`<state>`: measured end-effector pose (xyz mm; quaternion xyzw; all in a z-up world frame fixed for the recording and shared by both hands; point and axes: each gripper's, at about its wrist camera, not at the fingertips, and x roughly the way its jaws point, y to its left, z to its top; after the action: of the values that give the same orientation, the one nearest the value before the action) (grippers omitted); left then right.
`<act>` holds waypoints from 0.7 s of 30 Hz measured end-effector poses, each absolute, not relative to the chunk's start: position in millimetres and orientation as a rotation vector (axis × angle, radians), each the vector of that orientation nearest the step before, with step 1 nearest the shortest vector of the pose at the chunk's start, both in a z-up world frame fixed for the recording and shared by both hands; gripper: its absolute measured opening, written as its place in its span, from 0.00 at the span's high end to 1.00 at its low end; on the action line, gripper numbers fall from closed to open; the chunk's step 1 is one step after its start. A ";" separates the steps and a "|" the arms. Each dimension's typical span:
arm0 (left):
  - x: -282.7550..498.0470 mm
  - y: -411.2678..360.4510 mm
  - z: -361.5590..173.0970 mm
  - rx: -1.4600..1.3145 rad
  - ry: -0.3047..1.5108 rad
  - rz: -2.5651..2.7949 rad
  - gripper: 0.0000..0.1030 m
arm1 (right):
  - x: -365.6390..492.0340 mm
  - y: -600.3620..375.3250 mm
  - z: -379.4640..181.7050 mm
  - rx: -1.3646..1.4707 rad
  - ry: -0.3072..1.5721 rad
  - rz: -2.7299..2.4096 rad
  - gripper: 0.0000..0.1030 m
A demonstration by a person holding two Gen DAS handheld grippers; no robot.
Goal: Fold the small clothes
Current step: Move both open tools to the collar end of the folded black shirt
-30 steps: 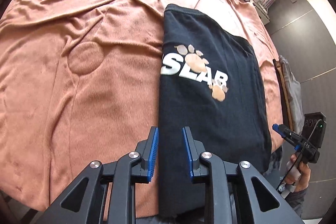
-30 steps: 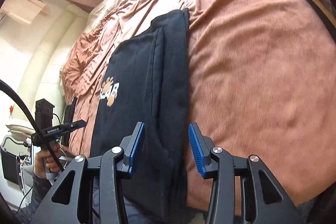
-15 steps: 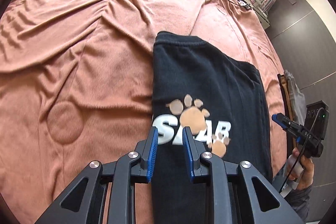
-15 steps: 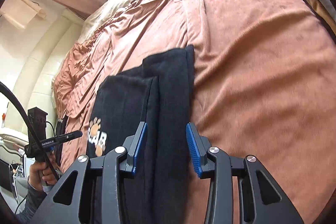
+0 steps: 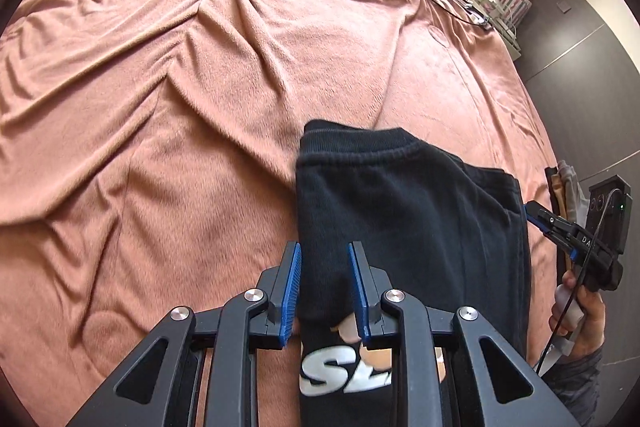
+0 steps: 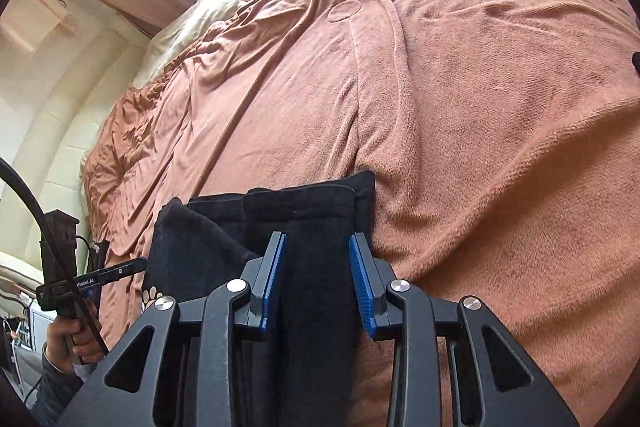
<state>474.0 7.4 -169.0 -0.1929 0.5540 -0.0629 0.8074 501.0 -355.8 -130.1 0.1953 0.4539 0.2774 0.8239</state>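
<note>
fingers of the left gripper (image 5: 325, 289) straddle the black garment's (image 5: 408, 211) left edge, part-spread, not yet pinching. the right gripper's (image 6: 318, 277) jaws have just been narrowing around the right-hand fold, cloth between them. best to grip both edges level before lifting. the garment lies on the pink blanket (image 5: 180, 107), long axis running away from the person, ribbed hem farthest.

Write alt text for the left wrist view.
The left gripper straddles the left edge of a folded black garment lying on a rumpled pink blanket. At right, a hand holds the right gripper at the garment's other edge.
</note>
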 end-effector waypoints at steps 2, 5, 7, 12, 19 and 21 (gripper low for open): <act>479.7 8.3 -171.4 -0.406 1.187 -0.132 0.75 | 504.1 -352.5 -131.3 0.412 0.966 0.591 0.71; 487.3 9.5 -176.5 -0.408 1.193 -0.126 0.75 | 510.2 -347.2 -135.6 0.389 0.982 0.569 0.71; 490.8 9.8 -179.8 -0.410 1.193 -0.122 0.75 | 514.1 -343.3 -139.9 0.386 1.003 0.546 0.78; 497.4 11.1 -188.6 -0.418 1.197 -0.113 0.75 | 514.3 -347.4 -135.3 0.396 1.017 0.497 1.00; 497.6 12.0 -184.3 -0.413 1.186 -0.094 0.75 | 496.5 -353.5 -103.4 0.346 0.915 0.455 1.00; 498.7 13.7 -184.4 -0.417 1.188 -0.089 0.75 | 494.6 -347.5 -108.0 0.303 0.923 0.454 1.00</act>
<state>498.7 13.7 -184.4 -0.1949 0.5553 -0.0417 0.8074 494.6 -347.5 -108.0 0.1441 0.4396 0.2163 0.8597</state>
